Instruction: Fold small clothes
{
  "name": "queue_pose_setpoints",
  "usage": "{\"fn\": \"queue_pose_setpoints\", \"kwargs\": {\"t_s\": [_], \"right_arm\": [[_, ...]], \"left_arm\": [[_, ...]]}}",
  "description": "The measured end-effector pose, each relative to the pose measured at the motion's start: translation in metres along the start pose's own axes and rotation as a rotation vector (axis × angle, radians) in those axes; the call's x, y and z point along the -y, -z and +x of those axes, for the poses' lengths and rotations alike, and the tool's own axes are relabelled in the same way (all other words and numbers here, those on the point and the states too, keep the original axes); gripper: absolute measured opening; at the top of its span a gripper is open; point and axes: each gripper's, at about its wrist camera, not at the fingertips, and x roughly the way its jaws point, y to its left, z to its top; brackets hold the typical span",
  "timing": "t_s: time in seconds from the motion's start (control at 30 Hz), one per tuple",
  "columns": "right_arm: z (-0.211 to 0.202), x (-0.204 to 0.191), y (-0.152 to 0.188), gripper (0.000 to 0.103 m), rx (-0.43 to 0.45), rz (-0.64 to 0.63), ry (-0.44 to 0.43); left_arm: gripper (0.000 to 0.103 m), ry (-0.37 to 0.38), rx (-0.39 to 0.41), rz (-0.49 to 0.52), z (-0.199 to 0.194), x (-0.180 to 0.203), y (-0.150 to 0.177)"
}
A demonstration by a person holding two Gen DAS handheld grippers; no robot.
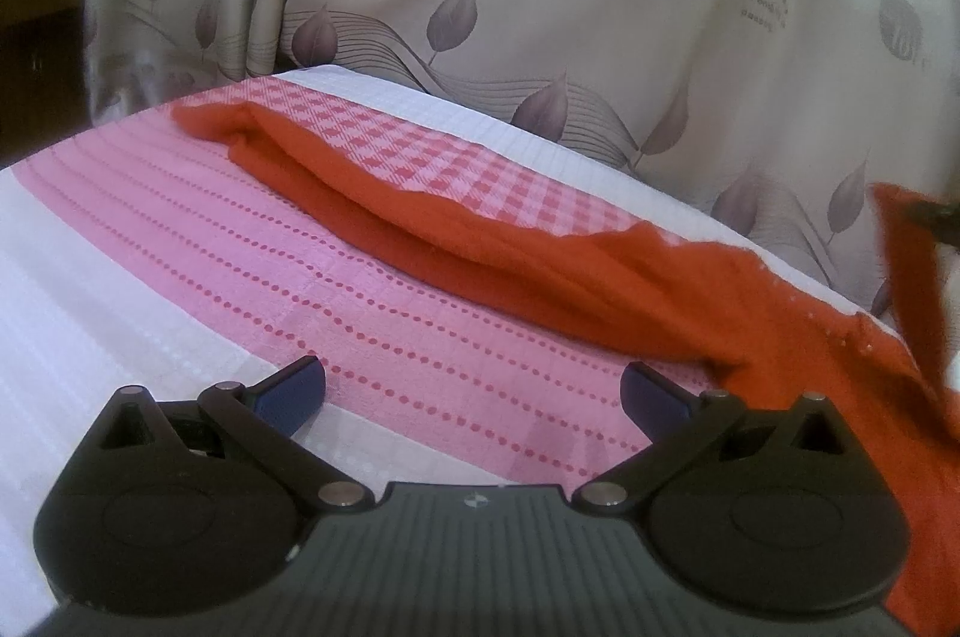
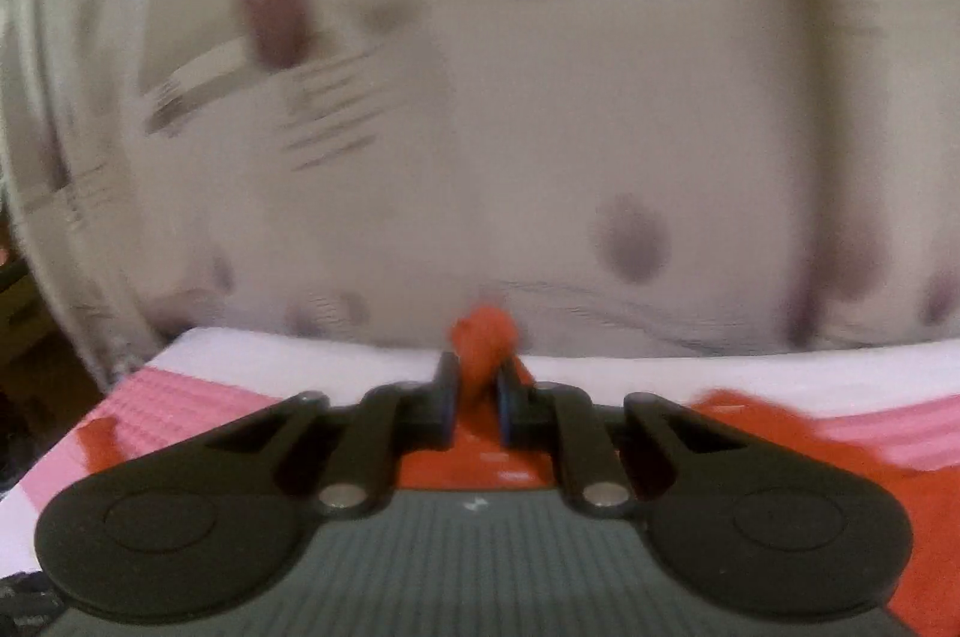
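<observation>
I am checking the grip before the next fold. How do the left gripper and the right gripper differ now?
The left gripper is open, with nothing between its blue pads; the right gripper is shut on a bunch of the orange cloth. The left gripper is over the bare pink towel, beside the cloth; the right gripper lifts its bunch above the rest of the cloth. Both have the same black build.

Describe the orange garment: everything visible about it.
The orange garment looks like soft knit fabric in plain red-orange. It lies rumpled in a long diagonal band across the pink-patterned cloth, a fold running along its length. One end rises at the right, where the right tongs are shut on a bunched tip. The open left tongs are not touching it.
</observation>
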Motion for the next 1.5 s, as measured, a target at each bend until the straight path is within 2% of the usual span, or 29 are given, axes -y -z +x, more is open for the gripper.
{"fn": "queue_pose_setpoints", "kwargs": {"t_s": [0.17, 0.33, 0.47, 0.53, 0.63, 0.7, 0.8, 0.87, 0.93, 1.03, 1.07, 1.1, 1.2, 1.3, 1.33, 1.37, 1.5], "right_arm": [[0.037, -0.033, 0.037, 0.013, -0.08, 0.03, -0.064], [0.056, -0.039, 0.056, 0.013, -0.127, 0.023, -0.049], [0.07, -0.049, 0.061, 0.012, -0.164, -0.037, -0.027], [0.075, -0.053, 0.068, 0.013, -0.194, -0.049, -0.053], [0.075, -0.054, 0.074, 0.014, -0.232, -0.007, -0.143], [0.062, -0.05, 0.072, 0.022, -0.208, 0.016, -0.146], [0.023, -0.039, 0.067, 0.023, -0.136, 0.064, -0.186], [-0.002, -0.034, 0.073, 0.028, -0.126, 0.042, -0.156], [-0.027, -0.035, 0.085, 0.036, -0.117, -0.039, -0.08], [-0.055, -0.034, 0.107, 0.06, -0.12, -0.157, 0.013], [-0.061, -0.032, 0.115, 0.07, -0.126, -0.183, 0.04], [-0.067, -0.031, 0.123, 0.073, -0.133, -0.206, 0.059], [-0.071, -0.027, 0.14, 0.073, -0.163, -0.226, 0.073], [-0.071, -0.025, 0.147, 0.073, -0.17, -0.203, 0.065], [-0.072, -0.026, 0.147, 0.074, -0.156, -0.208, 0.064], [-0.072, -0.026, 0.148, 0.08, -0.153, -0.21, 0.065], [-0.069, -0.028, 0.149, 0.08, -0.161, -0.225, 0.06]], "left_arm": [[0.103, 0.006, 0.003, -0.008, -0.001, -0.001, 0.0], [0.103, 0.006, 0.003, -0.008, -0.001, -0.002, 0.0], [0.103, 0.005, 0.003, -0.008, -0.001, -0.001, 0.0], [0.103, 0.006, 0.003, -0.009, -0.001, -0.002, 0.0], [0.103, 0.014, 0.006, -0.019, -0.001, -0.003, 0.0], [0.103, 0.021, 0.008, -0.028, -0.002, -0.005, 0.0], [0.103, 0.046, 0.015, -0.054, -0.003, -0.01, 0.0], [0.103, 0.079, 0.021, -0.089, -0.004, -0.017, -0.001], [0.103, 0.131, 0.02, -0.129, -0.003, -0.026, -0.003], [0.103, 0.174, 0.012, -0.183, -0.004, -0.04, -0.011], [0.103, 0.155, 0.011, -0.197, -0.004, -0.046, -0.015], [0.103, 0.136, 0.012, -0.218, -0.004, -0.053, -0.021], [0.103, 0.08, 0.016, -0.288, 0.004, -0.081, -0.043], [0.102, 0.05, 0.019, -0.296, 0.02, -0.105, -0.068], [0.102, 0.055, 0.01, -0.293, 0.026, -0.11, -0.076], [0.102, 0.066, -0.012, -0.296, 0.036, -0.116, -0.084], [0.103, 0.097, -0.09, -0.394, 0.071, -0.136, -0.109]]}}
